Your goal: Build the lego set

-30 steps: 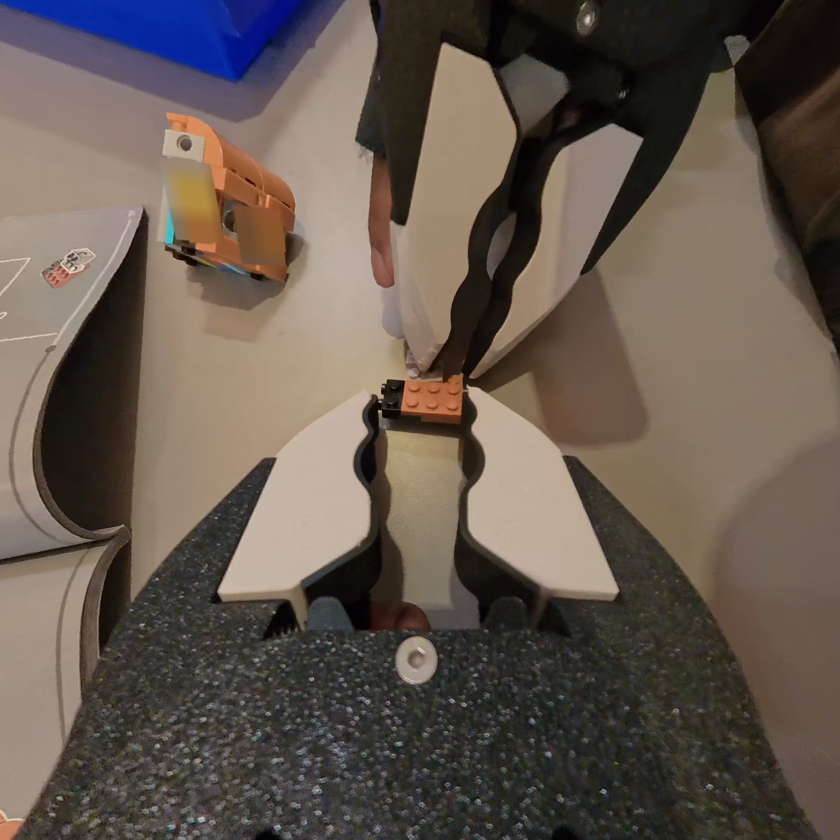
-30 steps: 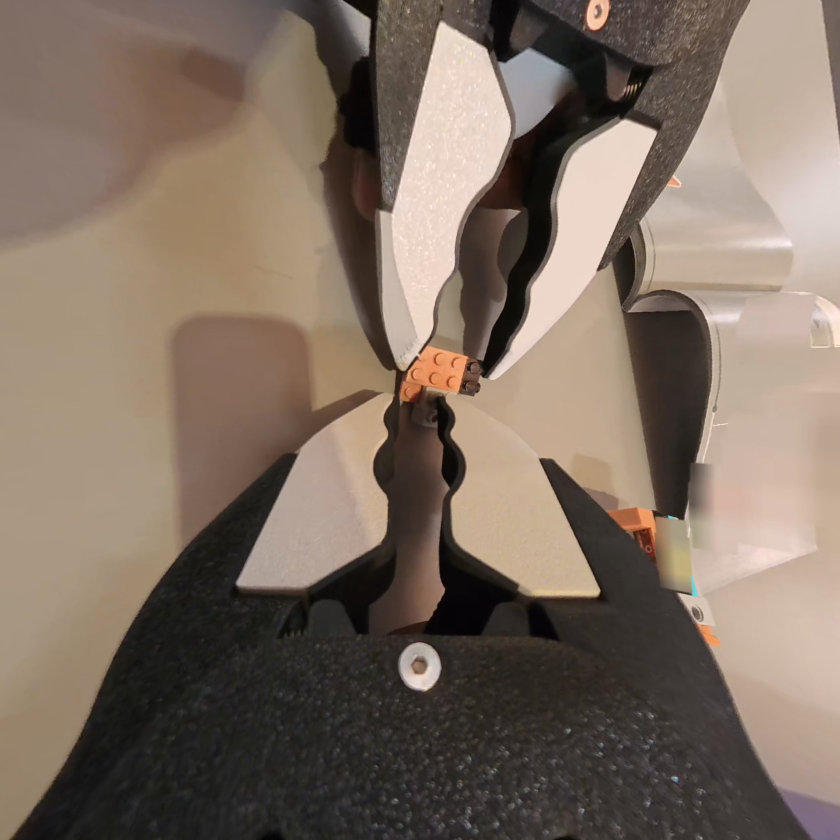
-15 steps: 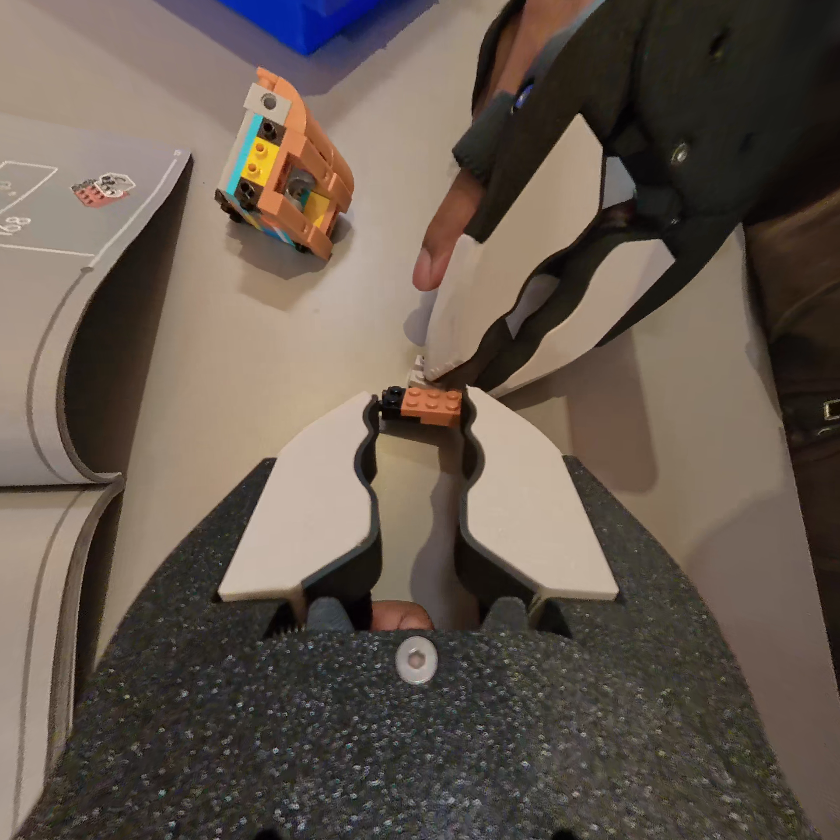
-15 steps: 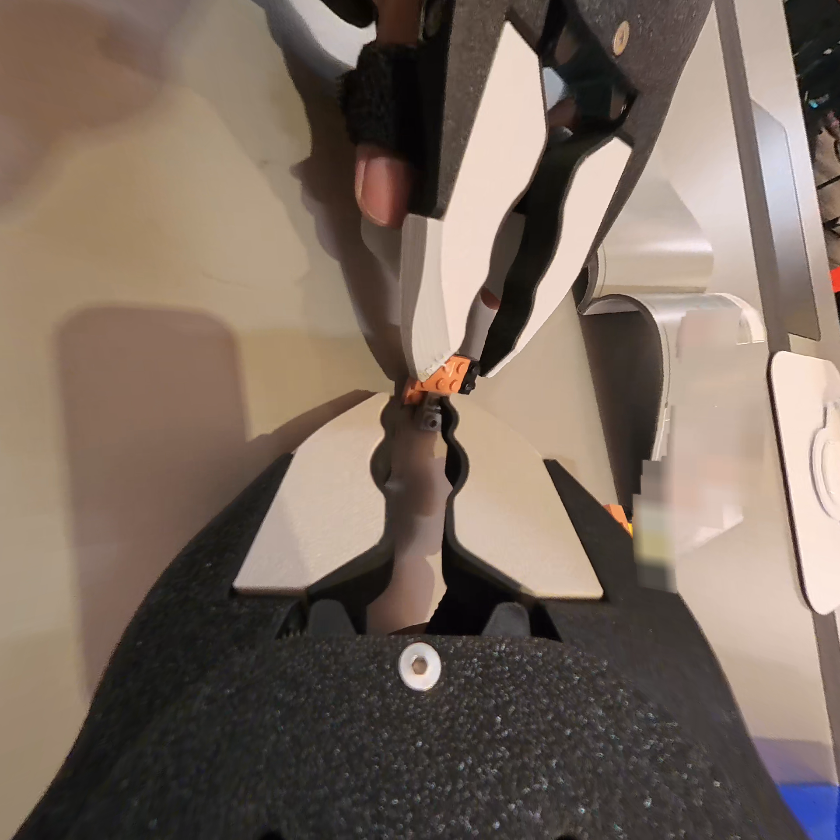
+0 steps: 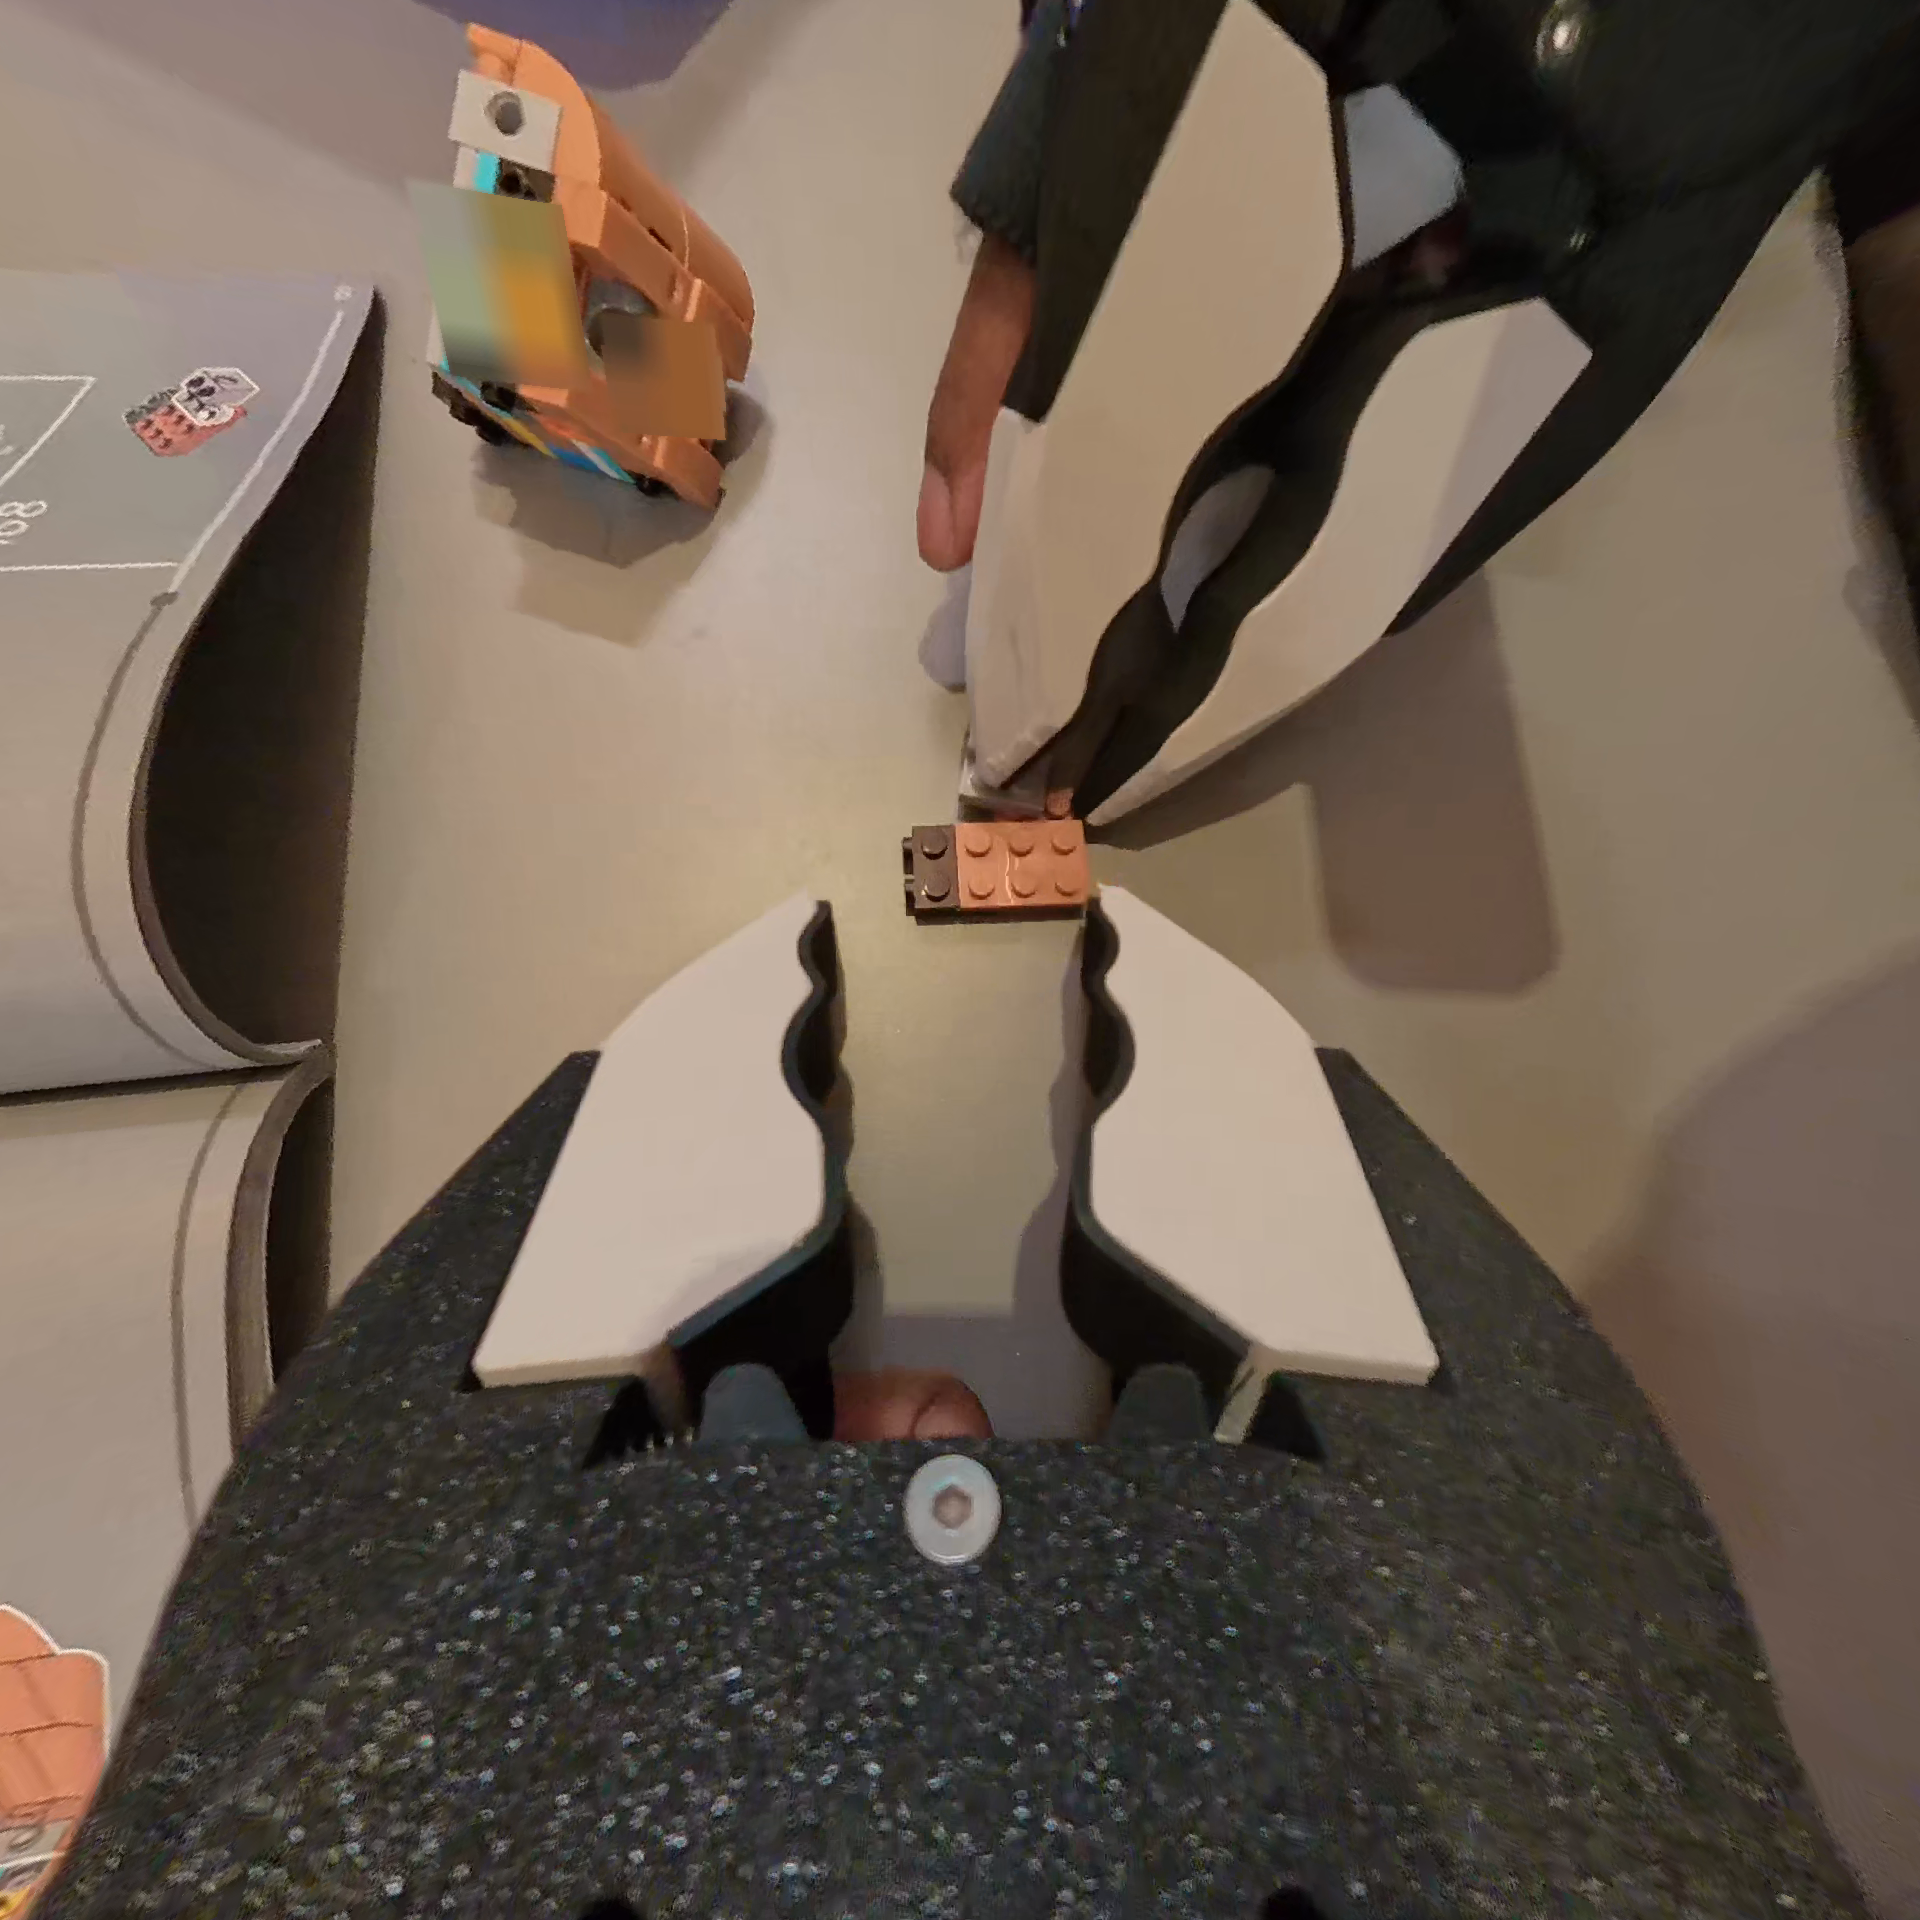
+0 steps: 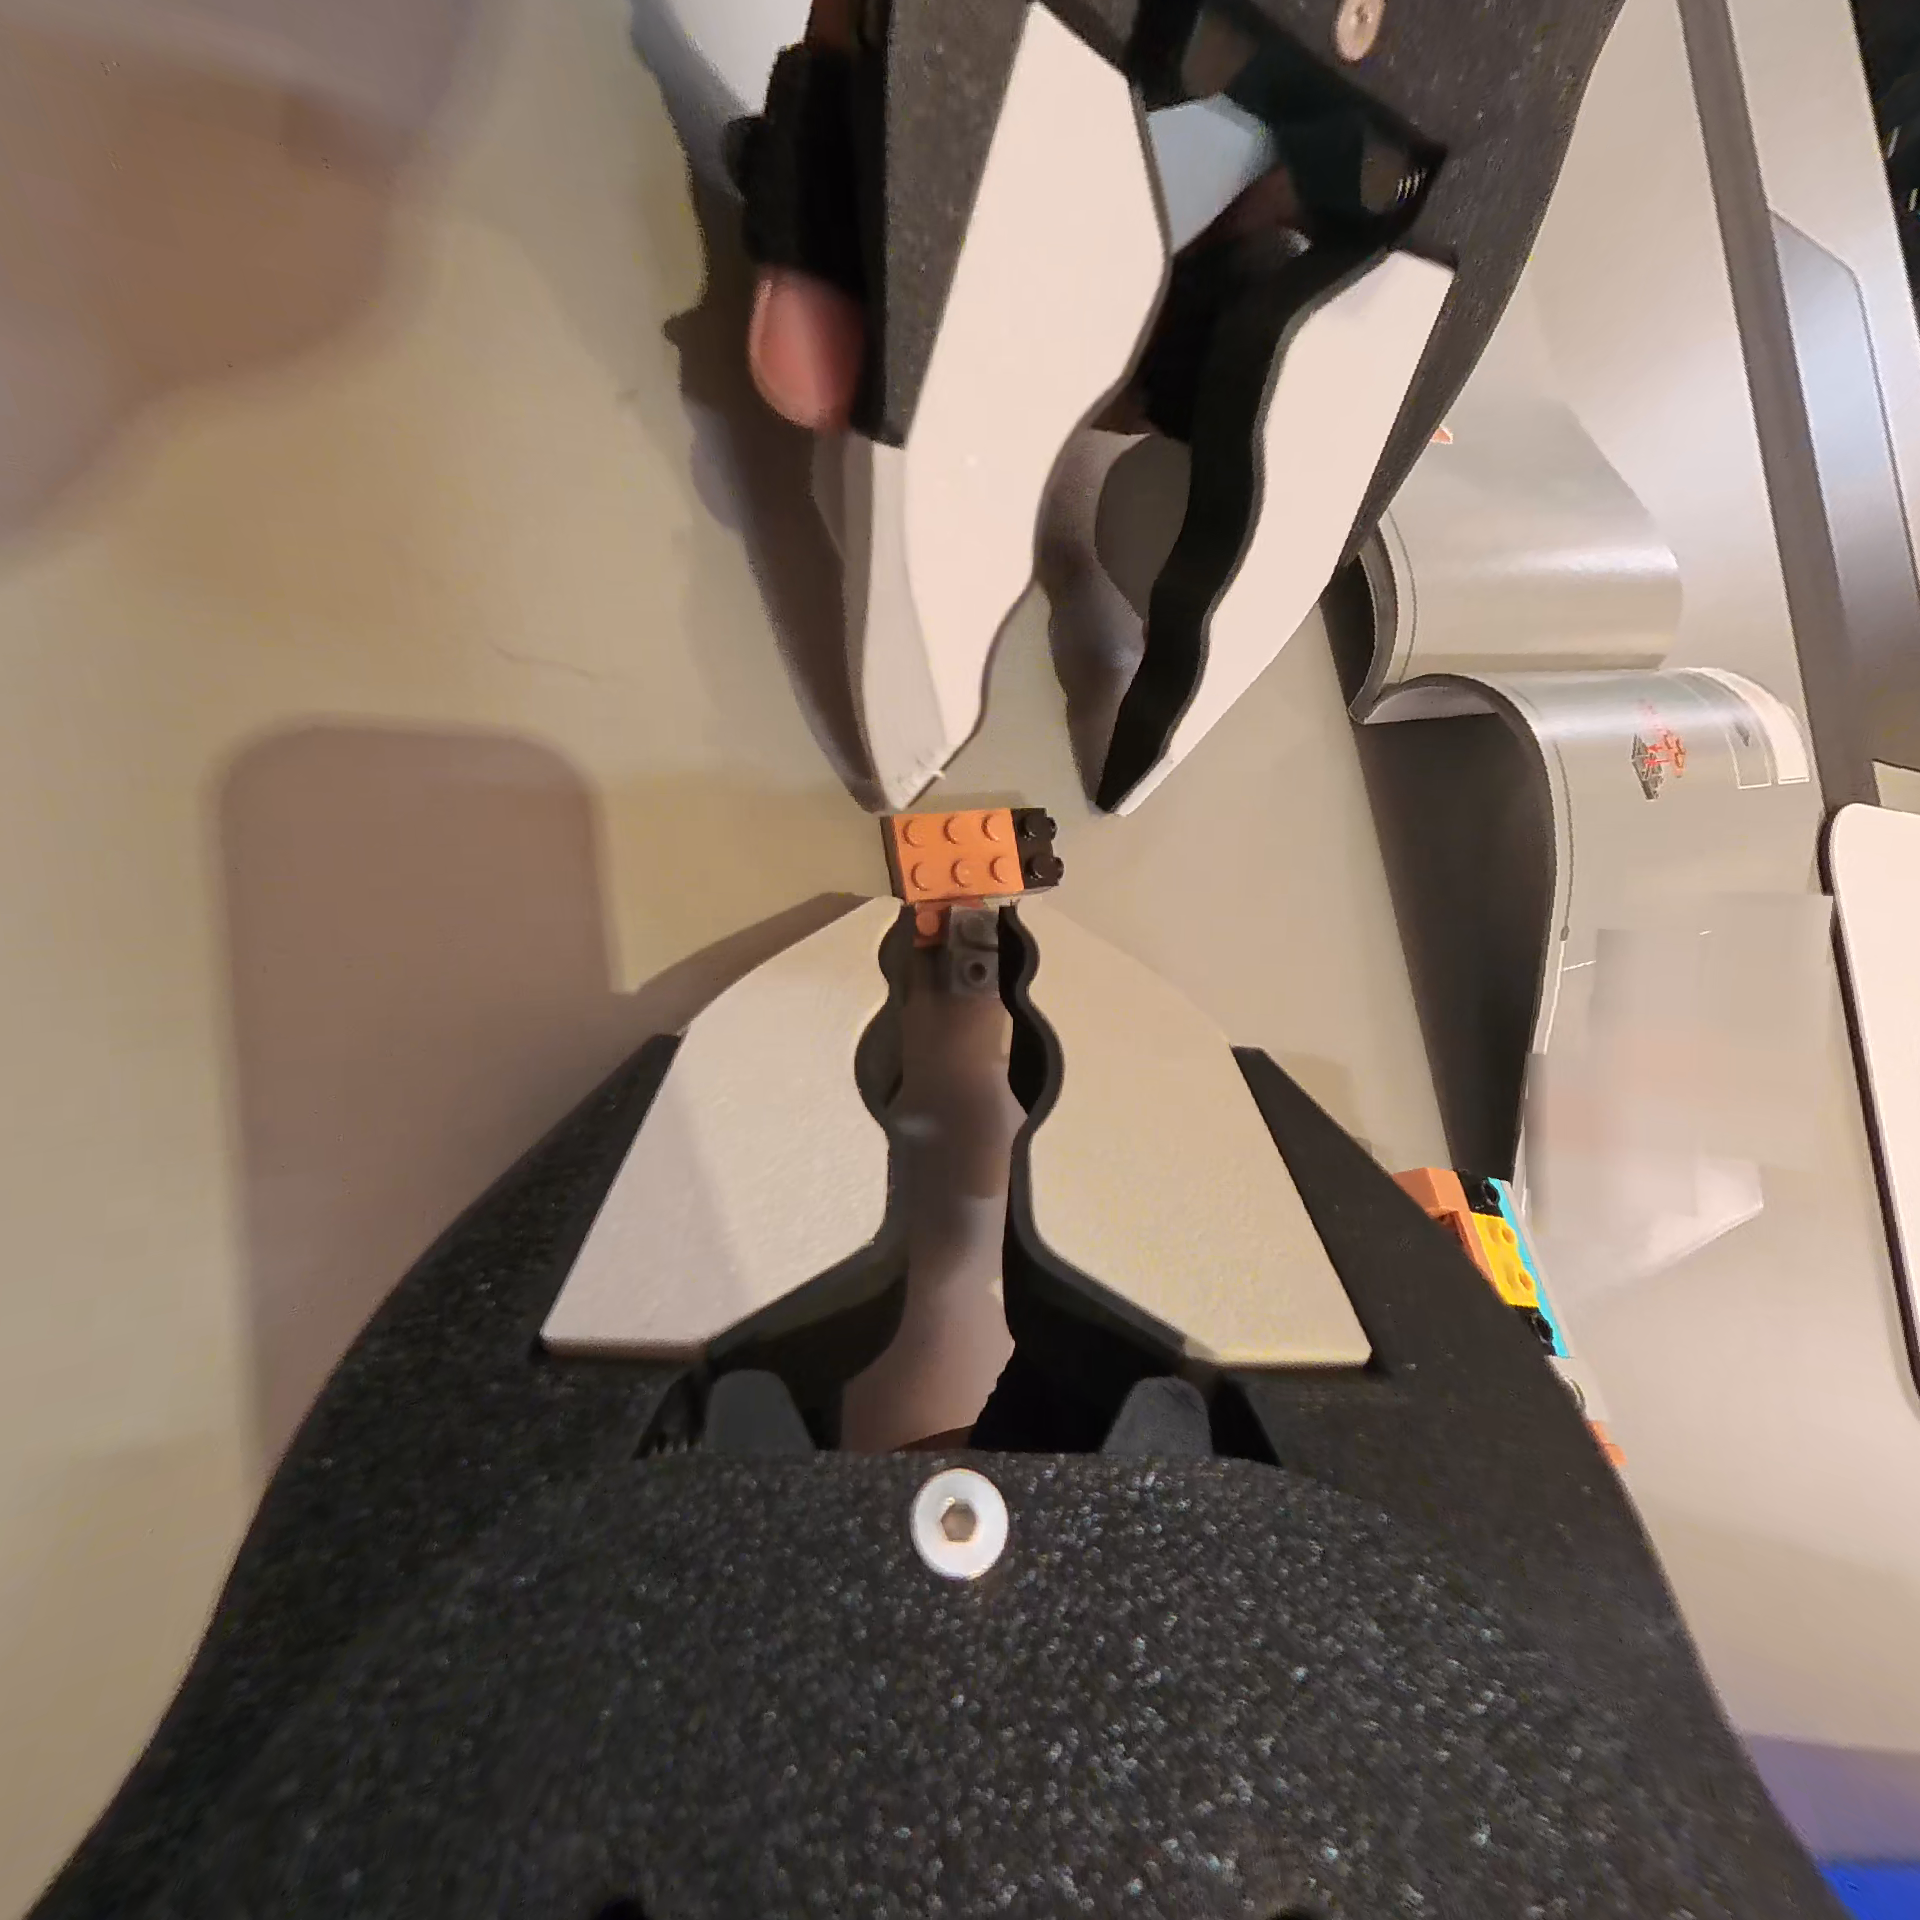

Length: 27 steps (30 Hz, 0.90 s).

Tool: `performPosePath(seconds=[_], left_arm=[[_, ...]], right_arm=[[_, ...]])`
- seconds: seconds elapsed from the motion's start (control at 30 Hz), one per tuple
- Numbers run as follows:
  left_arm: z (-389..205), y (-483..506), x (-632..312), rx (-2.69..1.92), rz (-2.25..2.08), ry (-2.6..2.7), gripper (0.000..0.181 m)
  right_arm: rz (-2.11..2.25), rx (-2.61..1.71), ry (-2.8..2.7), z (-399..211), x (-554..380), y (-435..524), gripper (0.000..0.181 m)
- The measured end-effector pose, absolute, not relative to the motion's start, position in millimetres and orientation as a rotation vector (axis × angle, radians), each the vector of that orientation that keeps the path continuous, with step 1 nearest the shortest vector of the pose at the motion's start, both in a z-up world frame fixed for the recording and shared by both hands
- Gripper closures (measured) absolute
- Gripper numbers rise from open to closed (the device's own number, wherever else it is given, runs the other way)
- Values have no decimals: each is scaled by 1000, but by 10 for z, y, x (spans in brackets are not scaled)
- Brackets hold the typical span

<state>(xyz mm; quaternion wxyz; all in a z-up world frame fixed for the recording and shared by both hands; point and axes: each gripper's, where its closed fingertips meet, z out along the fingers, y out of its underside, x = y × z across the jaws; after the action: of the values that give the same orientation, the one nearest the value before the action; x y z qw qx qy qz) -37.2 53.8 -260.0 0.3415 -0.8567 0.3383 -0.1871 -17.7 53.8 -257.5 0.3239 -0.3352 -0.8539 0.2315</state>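
Observation:
A small orange plate with a black piece on one end (image 5: 997, 868) lies between the two grippers' tips; it also shows in the right wrist view (image 6: 961, 868). My left gripper (image 5: 961, 902) is open and empty, its tips just short of the plate. In the right wrist view the left gripper (image 6: 1010, 795) shows above the plate, jaws apart. My right gripper (image 6: 949, 923) is shut on a small grey piece (image 6: 971, 951) with an orange bit, which touches the plate's edge. The right gripper also shows in the left wrist view (image 5: 1049, 800). I cannot tell whether the plate rests on the table.
A partly built orange model (image 5: 623, 312) stands on the beige table at the far left, next to an open grey instruction booklet (image 5: 156, 623). In the right wrist view the model (image 6: 1496, 1247) and the booklet (image 6: 1610, 779) are at the right. Only a small space, under 4 cm, lies between the two pairs of fingers.
My left gripper has opened and let go of the orange plate, with its tips drawn slightly back. The right gripper stays shut on the grey piece against the plate.

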Motion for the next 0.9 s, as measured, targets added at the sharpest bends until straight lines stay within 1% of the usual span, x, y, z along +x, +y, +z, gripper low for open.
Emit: performPosePath(seconds=[0.13,0.3,0.43,0.57,0.9], left_arm=[[-2627,496,-310,-2210,-467,958,129],[-2644,556,-299,-2192,-398,973,129],[-2645,573,-269,-2184,-389,973,132],[-2642,574,-234,-2179,-386,982,144],[-2634,626,-176,-2172,-401,968,146]], right_arm=[[606,-874,-2242,-2574,-175,557,164],[632,-888,-2252,-2562,-160,572,161],[661,-916,-2263,-2555,-145,581,161],[673,-923,-2281,-2570,-128,571,160],[682,-914,-2310,-2584,-97,561,162]])
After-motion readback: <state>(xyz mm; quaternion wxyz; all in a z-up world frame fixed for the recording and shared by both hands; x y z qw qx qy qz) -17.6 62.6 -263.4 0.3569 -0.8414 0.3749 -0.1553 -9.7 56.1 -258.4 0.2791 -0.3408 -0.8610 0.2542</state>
